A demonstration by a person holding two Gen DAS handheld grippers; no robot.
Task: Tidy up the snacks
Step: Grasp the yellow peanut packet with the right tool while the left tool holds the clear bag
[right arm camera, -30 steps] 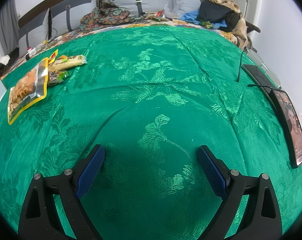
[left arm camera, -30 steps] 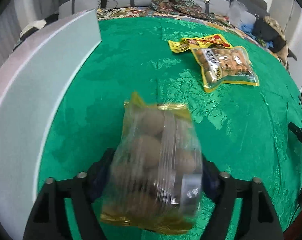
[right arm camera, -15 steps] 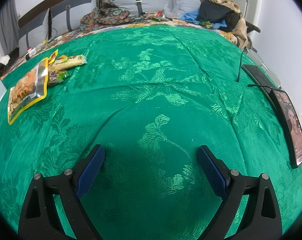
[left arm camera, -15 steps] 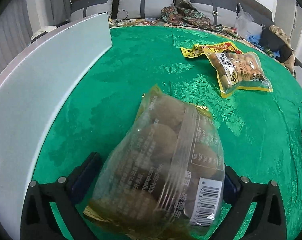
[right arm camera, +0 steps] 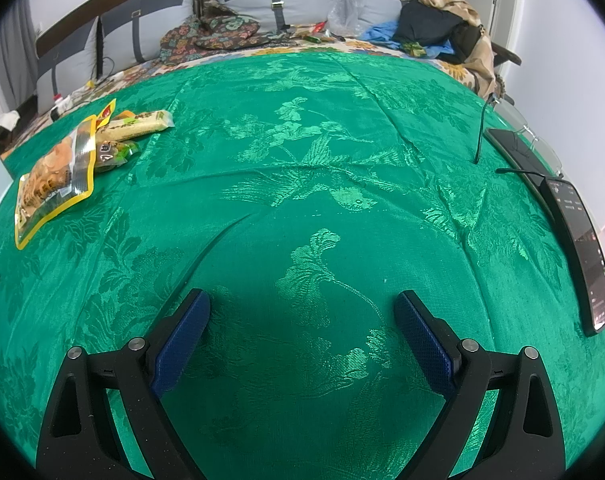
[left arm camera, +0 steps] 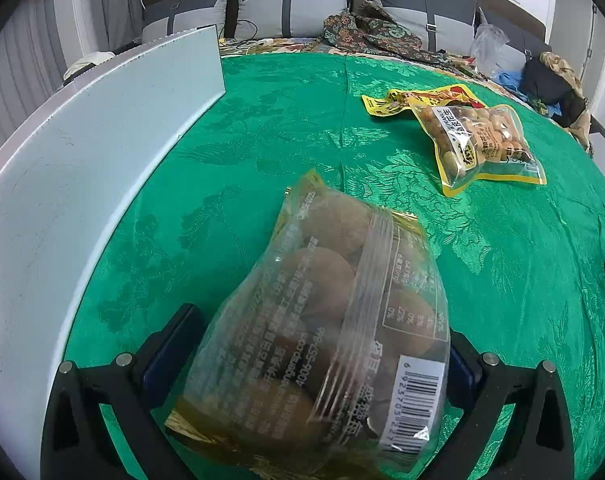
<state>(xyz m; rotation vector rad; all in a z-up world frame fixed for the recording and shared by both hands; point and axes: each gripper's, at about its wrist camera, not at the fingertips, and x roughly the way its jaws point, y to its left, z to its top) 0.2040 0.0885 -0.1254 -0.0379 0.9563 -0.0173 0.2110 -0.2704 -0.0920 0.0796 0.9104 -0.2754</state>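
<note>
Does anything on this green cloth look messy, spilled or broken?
Nothing looks spilled or torn. The clear bag of brown round snacks lies askew between the open left gripper, its fingers just spread. Farther off, the peanut pouch overlaps a yellow packet in a loose heap. A phone lies near the cloth's edge.

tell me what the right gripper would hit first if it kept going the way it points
Most likely just the bare green cloth. The right gripper stands open and empty, with no snack ahead between its fingers, though depth is hard to judge.
</note>
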